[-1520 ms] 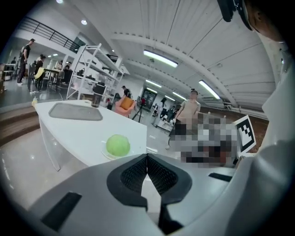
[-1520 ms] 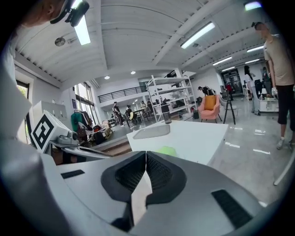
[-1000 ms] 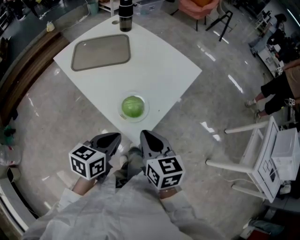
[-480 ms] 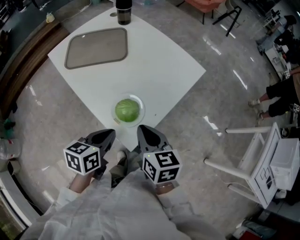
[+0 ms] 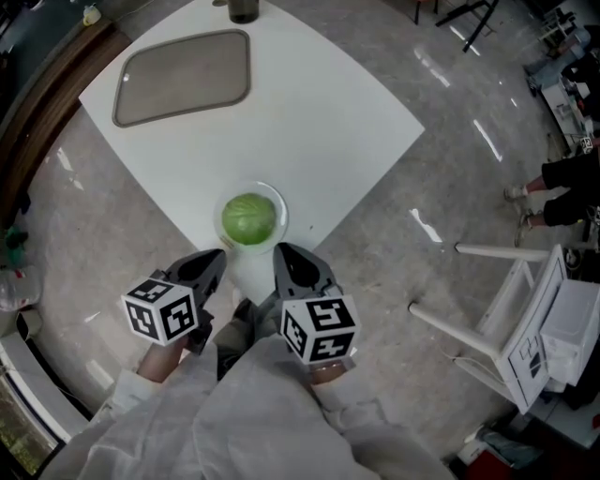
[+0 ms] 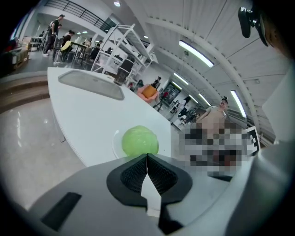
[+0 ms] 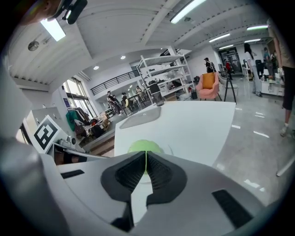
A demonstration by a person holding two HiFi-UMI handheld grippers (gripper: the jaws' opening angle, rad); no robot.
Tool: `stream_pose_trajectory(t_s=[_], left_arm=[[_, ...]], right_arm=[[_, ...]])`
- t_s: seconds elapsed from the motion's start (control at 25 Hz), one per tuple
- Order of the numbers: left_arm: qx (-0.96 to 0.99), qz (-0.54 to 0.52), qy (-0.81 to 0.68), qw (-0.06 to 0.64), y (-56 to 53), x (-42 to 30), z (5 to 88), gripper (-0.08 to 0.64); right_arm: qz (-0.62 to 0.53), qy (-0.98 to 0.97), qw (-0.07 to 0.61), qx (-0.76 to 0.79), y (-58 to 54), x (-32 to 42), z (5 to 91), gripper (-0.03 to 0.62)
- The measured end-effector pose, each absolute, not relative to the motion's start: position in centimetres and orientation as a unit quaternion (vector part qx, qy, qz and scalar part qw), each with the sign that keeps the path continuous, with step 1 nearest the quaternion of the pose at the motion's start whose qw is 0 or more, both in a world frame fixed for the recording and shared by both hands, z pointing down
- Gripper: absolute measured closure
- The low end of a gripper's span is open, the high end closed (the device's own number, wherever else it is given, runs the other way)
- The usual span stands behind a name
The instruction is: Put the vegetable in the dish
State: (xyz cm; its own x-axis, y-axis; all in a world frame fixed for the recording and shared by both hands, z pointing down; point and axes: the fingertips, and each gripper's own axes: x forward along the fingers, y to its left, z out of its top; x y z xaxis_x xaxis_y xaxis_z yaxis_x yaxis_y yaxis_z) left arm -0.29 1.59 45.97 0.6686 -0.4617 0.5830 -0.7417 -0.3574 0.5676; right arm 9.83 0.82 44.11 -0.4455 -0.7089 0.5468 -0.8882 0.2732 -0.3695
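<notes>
A round green cabbage (image 5: 248, 217) sits in a shallow clear dish (image 5: 274, 201) near the close corner of the white table (image 5: 309, 103). Both grippers hang below that corner, off the table, held close to the person's body. My left gripper (image 5: 215, 259) is shut with nothing between its jaws; in the left gripper view (image 6: 147, 158) the cabbage (image 6: 139, 141) lies just beyond the tips. My right gripper (image 5: 284, 255) is shut and empty too; the cabbage (image 7: 143, 147) shows past its tips (image 7: 146, 156) in the right gripper view.
A grey tray (image 5: 182, 75) lies at the table's far left, and a dark cup (image 5: 243, 9) stands at the far edge. A white rack (image 5: 534, 319) stands on the floor to the right. People stand at the right edge (image 5: 572, 178).
Both grippers have drawn back and down toward the body, staying shut. The table and cabbage have shifted up in the head view.
</notes>
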Motion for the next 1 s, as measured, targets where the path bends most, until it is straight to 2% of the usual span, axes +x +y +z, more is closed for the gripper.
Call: stream_pose_trajectory(t_s=[0.24,1.0], left_arm=[[0.795,0.16,-0.367,0.456,0.9,-0.4,48.1,0.551],[0.778,0.185,-0.377,0.468,-0.7,-0.7,50.4,0.55]], right_arm=[[0.349,-0.774,0.153,0.507,0.1,10.4,46.4,0.577],[0.381,-0.751,0.182,0.508,-0.9,11.1,49.9,0.575]])
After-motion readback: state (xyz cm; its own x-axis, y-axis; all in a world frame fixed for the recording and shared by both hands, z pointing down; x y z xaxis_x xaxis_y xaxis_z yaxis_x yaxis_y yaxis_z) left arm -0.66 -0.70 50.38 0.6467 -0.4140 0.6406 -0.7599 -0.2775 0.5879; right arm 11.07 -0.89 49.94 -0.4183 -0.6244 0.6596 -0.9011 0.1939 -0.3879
